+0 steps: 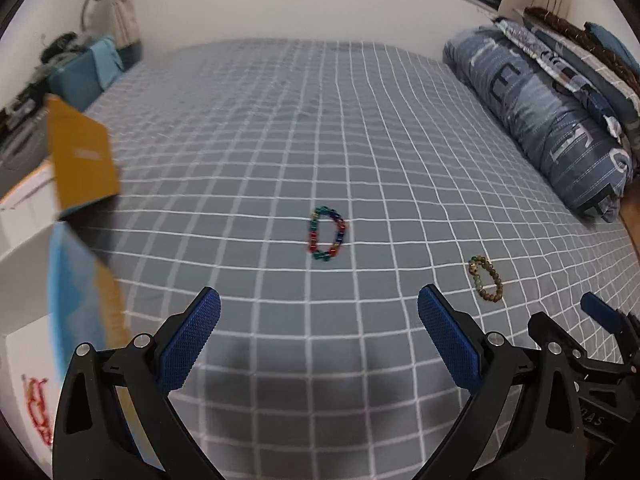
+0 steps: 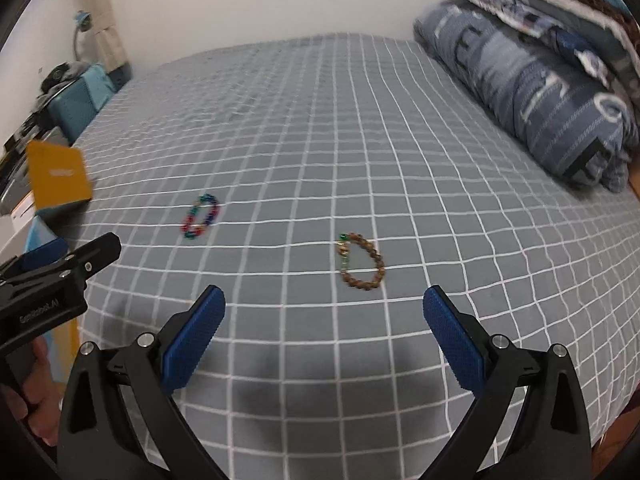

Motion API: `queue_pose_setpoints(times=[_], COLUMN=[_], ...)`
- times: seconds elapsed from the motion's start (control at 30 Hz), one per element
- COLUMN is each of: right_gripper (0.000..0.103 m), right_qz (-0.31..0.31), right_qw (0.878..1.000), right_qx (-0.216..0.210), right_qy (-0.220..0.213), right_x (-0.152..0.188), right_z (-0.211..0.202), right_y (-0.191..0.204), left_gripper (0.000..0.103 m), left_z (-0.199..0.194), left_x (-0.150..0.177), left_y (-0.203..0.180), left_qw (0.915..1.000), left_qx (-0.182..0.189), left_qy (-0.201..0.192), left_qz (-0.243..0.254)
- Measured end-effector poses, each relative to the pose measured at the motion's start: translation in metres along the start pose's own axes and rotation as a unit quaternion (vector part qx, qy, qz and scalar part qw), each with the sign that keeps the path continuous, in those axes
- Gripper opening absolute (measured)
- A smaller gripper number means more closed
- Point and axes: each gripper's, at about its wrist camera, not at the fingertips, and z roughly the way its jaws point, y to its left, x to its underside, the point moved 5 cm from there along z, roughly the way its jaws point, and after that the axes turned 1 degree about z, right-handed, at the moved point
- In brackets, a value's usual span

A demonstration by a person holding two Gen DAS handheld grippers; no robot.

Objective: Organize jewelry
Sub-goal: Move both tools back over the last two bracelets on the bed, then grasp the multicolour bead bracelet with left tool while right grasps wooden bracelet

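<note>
The left claw [image 1: 319,308] stands wide apart, its blue textured pads [image 1: 188,344] holding nothing and touching nothing, hovering above the grey bed sheet with a white grid pattern [image 1: 280,120]. Straight ahead of it on the sheet lies the multicoloured bead bracelet of red, green and blue beads [image 1: 327,233], lying flat in a loop, clear of both pads. To the right of that, well apart from it, lies the brown wooden-bead bracelet with a few green beads [image 1: 486,279], just beyond the right pad.

The right claw [image 2: 324,306] is likewise spread wide and empty, above the same sheet. The brown bracelet [image 2: 361,261] lies just ahead of it between the lines of the two pads; the multicoloured bracelet [image 2: 201,216] lies farther off to the left.

Only the left wrist view shows the white open box [image 1: 24,240] at the left edge of the bed, with a red beaded piece [image 1: 38,404] lying inside it near the bottom, and the box's yellow lid [image 1: 82,156] standing up, blurred. In the right wrist view the yellow lid [image 2: 58,178] appears but the red piece does not. Only the right wrist view shows the person's hand [image 2: 34,392] gripping the left tool's handle. Both views show the rolled blue patterned duvet [image 1: 540,120] along the right side of the bed.
</note>
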Motion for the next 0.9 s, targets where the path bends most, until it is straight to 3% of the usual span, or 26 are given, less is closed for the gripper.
queue_pose_setpoints(times=[0.3, 0.53, 0.9], right_gripper=[0.095, 0.094, 0.069], right_qz=[0.001, 0.004, -0.005], right_qw=[0.999, 0.999, 0.997], right_qx=[0.003, -0.003, -0.005], right_qy=[0.041, 0.054, 0.080], right_x=[-0.008, -0.011, -0.003], right_z=[0.064, 0.097, 0.129], right_y=[-0.021, -0.030, -0.028], left_gripper=[0.097, 0.097, 0.097], left_z=[0.067, 0.114, 0.162], left_x=[-0.025, -0.028, -0.021], left_y=[-0.020, -0.014, -0.002], left_qw=[0.9994, 0.9989, 0.9980], left_qx=[-0.006, -0.012, -0.022], left_qy=[0.018, 0.042, 0.060], left_qz=[0.029, 0.018, -0.004])
